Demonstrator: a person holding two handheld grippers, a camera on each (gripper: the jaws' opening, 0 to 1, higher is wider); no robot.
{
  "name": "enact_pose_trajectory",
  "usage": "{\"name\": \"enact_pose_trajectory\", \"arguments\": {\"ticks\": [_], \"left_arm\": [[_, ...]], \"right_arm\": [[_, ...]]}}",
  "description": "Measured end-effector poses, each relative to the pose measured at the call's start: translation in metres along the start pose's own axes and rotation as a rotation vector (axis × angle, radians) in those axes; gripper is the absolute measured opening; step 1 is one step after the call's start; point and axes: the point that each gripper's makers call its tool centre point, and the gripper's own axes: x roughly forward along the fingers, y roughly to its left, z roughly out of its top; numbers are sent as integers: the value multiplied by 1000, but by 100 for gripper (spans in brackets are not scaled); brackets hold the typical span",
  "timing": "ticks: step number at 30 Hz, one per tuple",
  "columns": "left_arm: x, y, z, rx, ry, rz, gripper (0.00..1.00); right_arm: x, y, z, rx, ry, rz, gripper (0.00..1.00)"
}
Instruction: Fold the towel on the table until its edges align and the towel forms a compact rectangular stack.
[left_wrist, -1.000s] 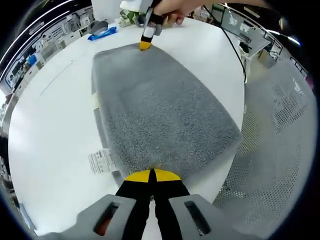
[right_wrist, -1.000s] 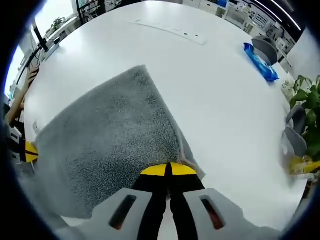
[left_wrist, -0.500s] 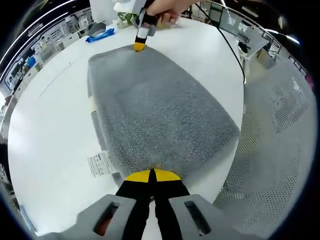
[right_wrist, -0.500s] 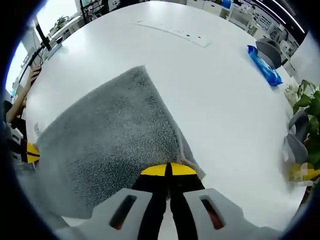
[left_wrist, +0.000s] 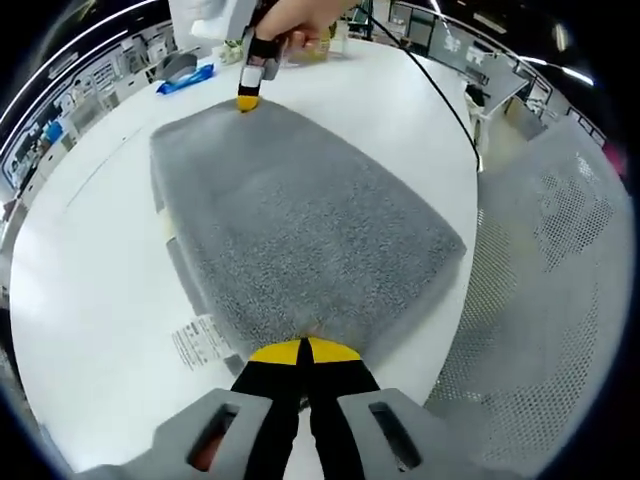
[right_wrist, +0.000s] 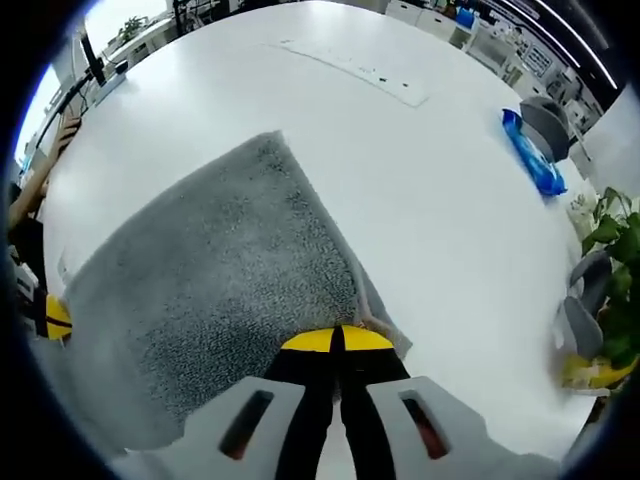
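Grey on white — colours at a glance
Speckled grey terry towel (left_wrist: 300, 210) on the plain white round bench (left_wrist: 90, 280); yellow-tipped black tool (left_wrist: 303, 352) — a white printed label (left_wrist: 197, 340), a blue packet (right_wrist: 531, 153).

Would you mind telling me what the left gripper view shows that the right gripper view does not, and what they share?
Left gripper view alone: a white care label at the towel's edge, and perforated metal beyond the table. Right gripper view alone: a potted plant. Both share the grey towel, the white table, a blue packet, and both tongs, left and right, shut on towel corners.
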Motion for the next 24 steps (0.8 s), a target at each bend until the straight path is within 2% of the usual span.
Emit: {"name": "enact_pose_trajectory", "arguments": {"ticks": [24], "left_arm": [[16, -23, 29, 67, -4, -76, 1]], "right_arm": [[11, -20, 24, -35, -32, -31, 0]]}}
